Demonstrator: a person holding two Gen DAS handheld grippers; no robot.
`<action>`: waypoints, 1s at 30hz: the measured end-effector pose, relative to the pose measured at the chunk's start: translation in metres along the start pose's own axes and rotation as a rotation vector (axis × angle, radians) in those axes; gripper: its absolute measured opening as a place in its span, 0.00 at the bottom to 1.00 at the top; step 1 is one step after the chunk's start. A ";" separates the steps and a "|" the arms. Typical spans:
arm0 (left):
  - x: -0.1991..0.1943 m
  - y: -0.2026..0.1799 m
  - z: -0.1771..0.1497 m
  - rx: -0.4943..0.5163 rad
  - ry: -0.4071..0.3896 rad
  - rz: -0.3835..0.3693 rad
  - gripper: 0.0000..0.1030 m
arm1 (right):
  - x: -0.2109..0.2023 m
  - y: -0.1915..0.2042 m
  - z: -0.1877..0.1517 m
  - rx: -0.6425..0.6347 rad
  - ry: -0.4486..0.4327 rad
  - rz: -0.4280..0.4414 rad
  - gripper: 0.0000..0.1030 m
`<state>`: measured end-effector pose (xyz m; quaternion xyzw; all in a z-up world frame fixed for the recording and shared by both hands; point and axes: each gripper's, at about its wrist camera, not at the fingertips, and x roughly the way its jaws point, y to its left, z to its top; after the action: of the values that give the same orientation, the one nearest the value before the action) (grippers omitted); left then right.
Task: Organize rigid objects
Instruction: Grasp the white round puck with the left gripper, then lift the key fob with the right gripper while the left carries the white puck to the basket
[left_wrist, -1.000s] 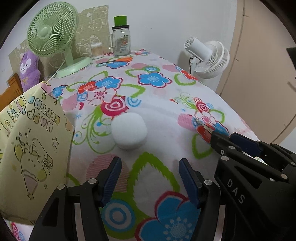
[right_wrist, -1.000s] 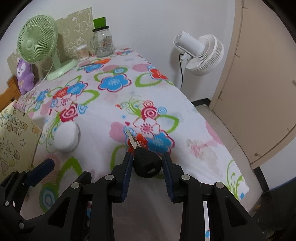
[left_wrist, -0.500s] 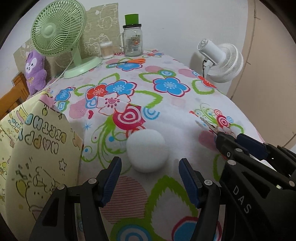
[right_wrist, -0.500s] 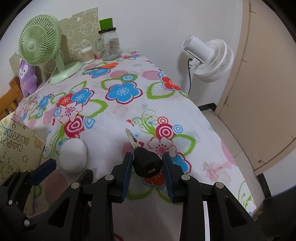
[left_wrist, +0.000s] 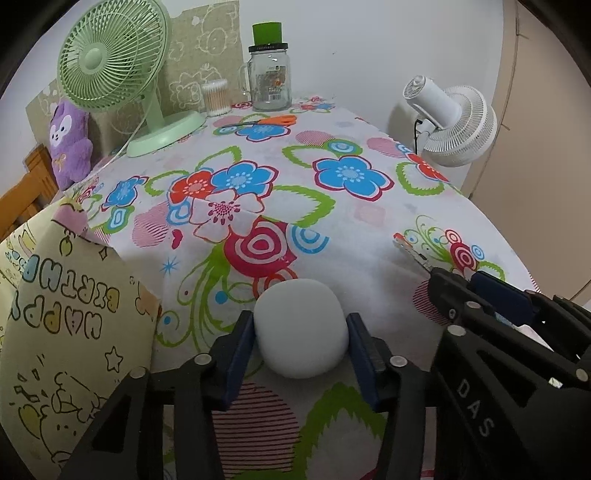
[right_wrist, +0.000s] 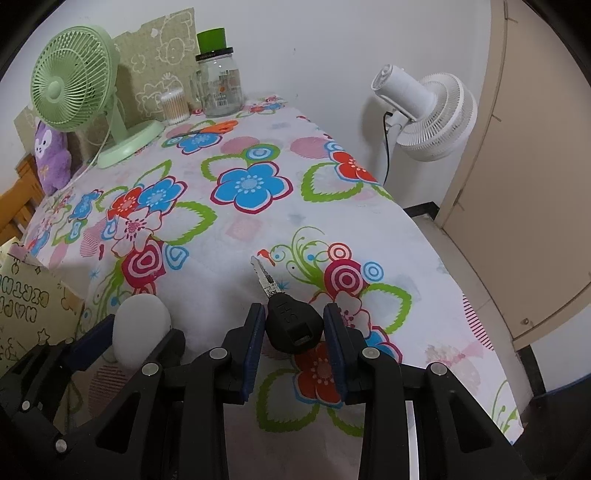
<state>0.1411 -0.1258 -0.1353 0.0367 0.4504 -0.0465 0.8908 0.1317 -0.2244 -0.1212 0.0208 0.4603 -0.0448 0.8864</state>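
Observation:
A white rounded puck-like object (left_wrist: 301, 328) lies on the flowered tablecloth. My left gripper (left_wrist: 300, 341) is open with one blue pad on each side of it, close to its flanks. The white object also shows in the right wrist view (right_wrist: 142, 328). My right gripper (right_wrist: 294, 332) is shut on the black head of a key (right_wrist: 291, 325), whose metal blade points forward above the cloth. The right gripper also shows at the right of the left wrist view (left_wrist: 480, 295).
A yellow "Happy Birthday" gift bag (left_wrist: 62, 332) stands at the left. At the back are a green desk fan (left_wrist: 110, 62), a glass jar (left_wrist: 269, 81), a cotton-swab box (left_wrist: 214, 98), orange scissors (left_wrist: 266, 121) and a purple plush (left_wrist: 70, 144). A white fan (right_wrist: 424, 110) stands beyond the right table edge.
My left gripper has moved forward until the white object sits between its pads, which have drawn closer together. My right gripper has moved forward with the key held.

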 end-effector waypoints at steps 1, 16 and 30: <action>0.000 0.000 0.000 0.002 -0.002 0.001 0.49 | 0.001 0.000 0.000 -0.002 0.000 -0.004 0.35; -0.016 0.000 -0.007 -0.004 0.010 -0.030 0.49 | -0.015 0.002 -0.005 0.001 -0.015 -0.003 0.35; -0.047 0.006 -0.020 -0.009 -0.028 -0.034 0.49 | -0.048 0.009 -0.018 -0.004 -0.047 0.007 0.35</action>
<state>0.0983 -0.1149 -0.1090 0.0241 0.4385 -0.0602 0.8964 0.0907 -0.2108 -0.0925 0.0196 0.4394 -0.0412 0.8971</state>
